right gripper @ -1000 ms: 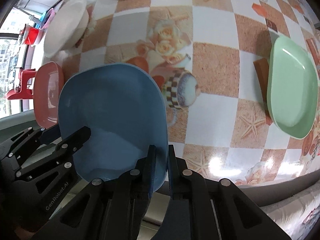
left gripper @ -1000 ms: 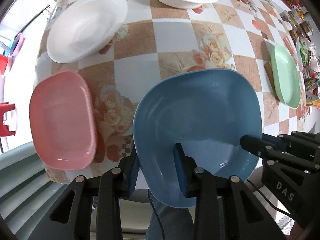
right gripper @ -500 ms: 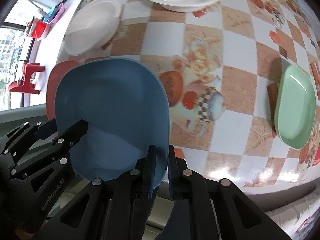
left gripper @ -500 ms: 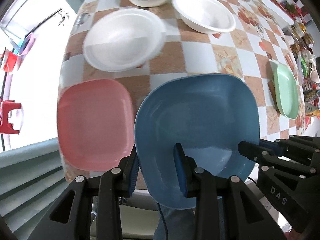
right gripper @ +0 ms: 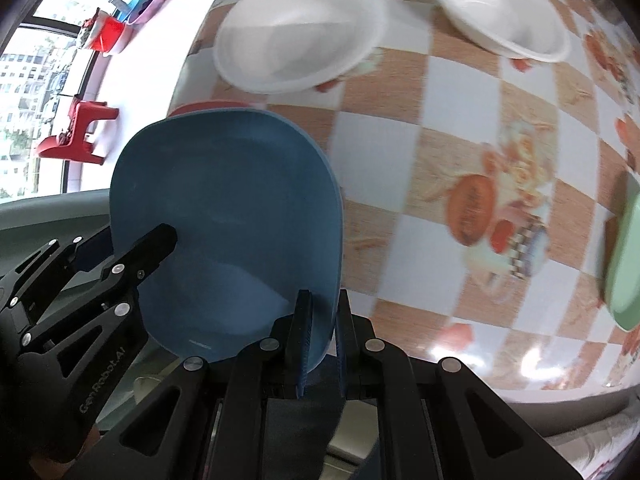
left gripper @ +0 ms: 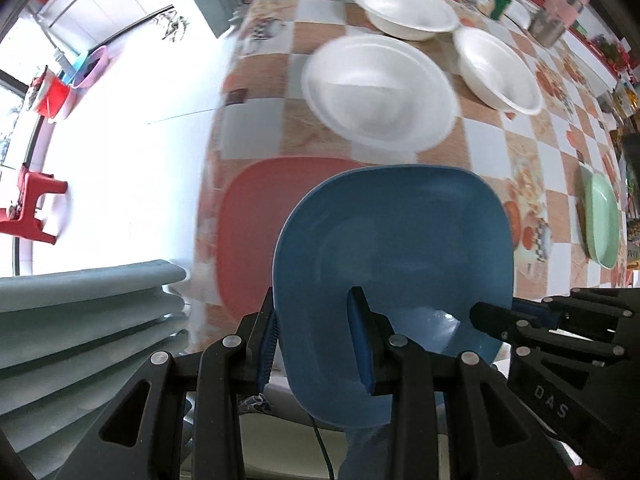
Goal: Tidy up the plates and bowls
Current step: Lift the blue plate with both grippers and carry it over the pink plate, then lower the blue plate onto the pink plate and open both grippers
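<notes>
Lifted and carried leftward since the earlier frames, the blue plate (left gripper: 394, 240) now hangs over the near edge of the table (right gripper: 460, 136), overlapping the pink plate (left gripper: 256, 220). It sits at centre frame, hollow side up, long axis running away from the cameras, far end tipped up. Both claws pinch its near rim: left claw (left gripper: 316, 344) at the left corner, right claw (right gripper: 322, 344) at the right. White bowls (left gripper: 380, 92) fill the upper frame; a green plate (left gripper: 602, 220) lies at the right edge.
</notes>
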Demonstrator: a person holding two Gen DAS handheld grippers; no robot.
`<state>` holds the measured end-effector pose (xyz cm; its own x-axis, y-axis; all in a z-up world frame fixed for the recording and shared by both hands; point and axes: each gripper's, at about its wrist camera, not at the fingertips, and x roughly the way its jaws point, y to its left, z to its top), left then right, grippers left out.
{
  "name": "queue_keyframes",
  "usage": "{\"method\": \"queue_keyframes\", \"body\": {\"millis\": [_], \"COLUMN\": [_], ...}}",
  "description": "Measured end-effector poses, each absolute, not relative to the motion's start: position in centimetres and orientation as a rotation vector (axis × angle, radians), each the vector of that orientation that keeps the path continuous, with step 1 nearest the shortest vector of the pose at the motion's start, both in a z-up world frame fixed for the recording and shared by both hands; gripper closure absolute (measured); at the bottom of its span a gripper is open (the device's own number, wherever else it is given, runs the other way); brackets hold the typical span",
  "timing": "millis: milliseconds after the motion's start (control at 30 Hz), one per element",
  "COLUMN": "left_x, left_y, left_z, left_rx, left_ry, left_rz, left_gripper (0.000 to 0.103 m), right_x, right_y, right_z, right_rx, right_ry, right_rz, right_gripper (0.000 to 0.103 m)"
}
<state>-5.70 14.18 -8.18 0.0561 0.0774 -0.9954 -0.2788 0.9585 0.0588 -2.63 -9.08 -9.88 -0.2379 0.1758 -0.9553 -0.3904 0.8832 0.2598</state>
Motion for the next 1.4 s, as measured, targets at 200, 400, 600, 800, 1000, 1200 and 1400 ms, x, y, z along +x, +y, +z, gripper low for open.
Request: {"method": "queue_keyframes", "body": {"millis": [200,400,600,800,1000,1200,1400], "left_x": [-5.5,-4.6,-3.8,-4.0,-4.3,-3.4,-1.8], "left_y": [17.1,18.9,19.6,19.0,17.7,13.7,9.2], "left_z": [-8.8,-9.9,-10.9,-10.3,-9.2,-8.6,-8.4], "left_rx": [-0.158,-0.157,-0.162,-0.111,-0.120,-0.098,-0.063], "left_ry": [1.495,1.503,1.515,1.477,1.471,1.484,1.506], "left_rz": [0.311,0.324,0.328,0.350,0.311,0.217,0.091], "left_gripper": [0.067,0.067,0.066,0.031,0.025,0.023,0.023], "right_x": [-2.2,-1.5,-1.0,-0.7,-0.2,-0.1,-1.1], "right_y": [-5.6,-3.5,-2.8,-3.5,-7.3,-13.8,-21.3], "right_z": [-11.4,-12.4,-13.5,-13.1,-12.0,-12.5,-12.7], "right_rx": [-0.153,-0.151,-0.116,-0.128,-0.102,-0.076,0.066], "right_ry": [1.756,1.768,1.788,1.774,1.736,1.770,1.786], "right_rz": [0.552,0.560,0.543,0.557,0.508,0.389,0.233], "right_gripper": [0.091,0.090,0.090,0.090,0.002,0.002,0.002]}}
